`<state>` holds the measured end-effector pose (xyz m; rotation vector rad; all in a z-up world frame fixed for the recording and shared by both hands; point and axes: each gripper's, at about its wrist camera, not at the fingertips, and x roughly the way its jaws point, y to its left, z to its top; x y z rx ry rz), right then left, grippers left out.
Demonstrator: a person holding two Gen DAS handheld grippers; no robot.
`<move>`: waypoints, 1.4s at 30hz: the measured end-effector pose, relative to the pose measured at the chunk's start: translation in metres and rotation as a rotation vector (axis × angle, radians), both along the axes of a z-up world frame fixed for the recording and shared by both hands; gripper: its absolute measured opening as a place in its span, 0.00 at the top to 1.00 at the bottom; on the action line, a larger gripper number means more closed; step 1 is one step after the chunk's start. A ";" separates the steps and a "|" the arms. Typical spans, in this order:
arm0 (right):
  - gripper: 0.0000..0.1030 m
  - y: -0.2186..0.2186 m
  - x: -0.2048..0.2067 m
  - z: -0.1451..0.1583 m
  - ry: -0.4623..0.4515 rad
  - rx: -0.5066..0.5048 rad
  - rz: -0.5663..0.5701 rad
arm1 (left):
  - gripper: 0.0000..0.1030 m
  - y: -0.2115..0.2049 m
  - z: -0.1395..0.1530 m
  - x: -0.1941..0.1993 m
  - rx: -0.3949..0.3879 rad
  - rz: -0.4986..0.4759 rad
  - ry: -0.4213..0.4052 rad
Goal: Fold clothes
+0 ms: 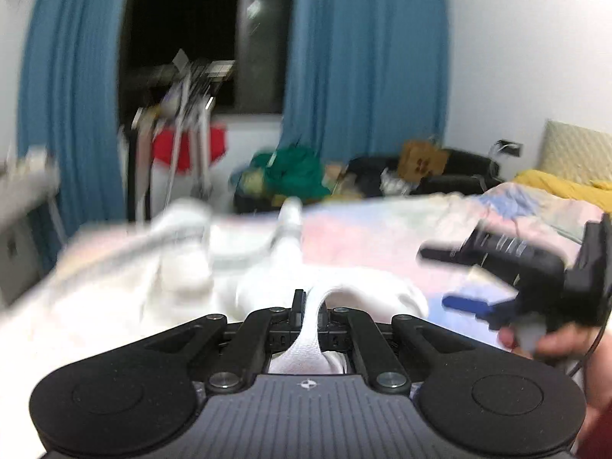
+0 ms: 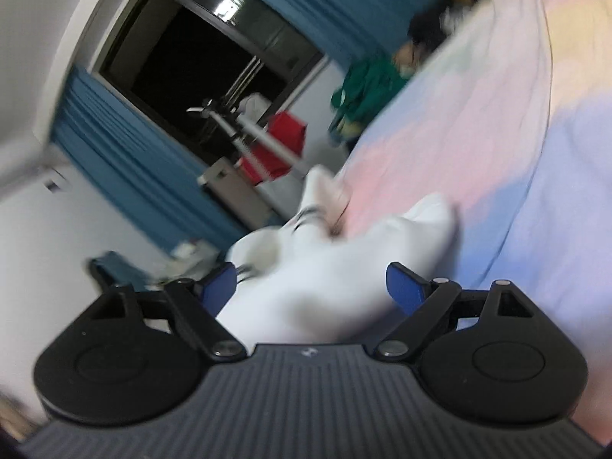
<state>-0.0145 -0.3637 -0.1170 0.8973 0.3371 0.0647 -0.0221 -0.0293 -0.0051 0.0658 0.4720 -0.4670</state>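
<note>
The left gripper (image 1: 310, 306), at the lower centre of the left wrist view, is clamped on a fold of white garment (image 1: 311, 329); the cloth rises in a narrow ridge between the closed jaws and spreads out behind them. The rest of the white garment lies crumpled across the middle left of that frame on the pastel bedsheet (image 1: 382, 225), with a grey-striped band visible, though blur obscures what kind of clothing it is.

The right gripper (image 2: 310, 287) stands wide open. Its blue pads (image 2: 403, 290) sit at either side of the white garment (image 2: 325, 275) in the lower centre of the right wrist view, with no pad pressing on the cloth. In the left wrist view the same gripper (image 1: 455, 279) appears at the right edge, held by a hand (image 1: 550, 340).

The pastel bedsheet (image 2: 497, 134) fills the right half of the right wrist view. Blue curtains (image 1: 363, 57) flank a dark window (image 1: 179, 30) in the upper part of the left wrist frame. A green heap (image 1: 294, 168) lies beyond the bed.
</note>
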 end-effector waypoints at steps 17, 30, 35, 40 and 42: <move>0.39 0.009 0.059 -0.028 0.435 0.039 -0.261 | 0.97 0.045 -0.053 0.011 -0.116 -0.069 0.167; 0.39 -0.059 0.100 -0.053 0.407 0.137 -0.163 | 0.96 0.050 -0.060 0.044 -0.190 0.021 0.275; 0.59 -0.077 0.100 -0.091 0.278 0.273 -0.120 | 0.96 0.033 -0.055 0.040 -0.126 0.059 0.222; 0.84 -0.065 0.111 -0.081 0.304 0.162 -0.075 | 0.96 0.027 -0.065 0.047 -0.079 0.067 0.223; 0.90 -0.062 0.110 -0.065 0.294 0.082 -0.079 | 0.96 0.028 -0.067 0.050 -0.096 0.069 0.238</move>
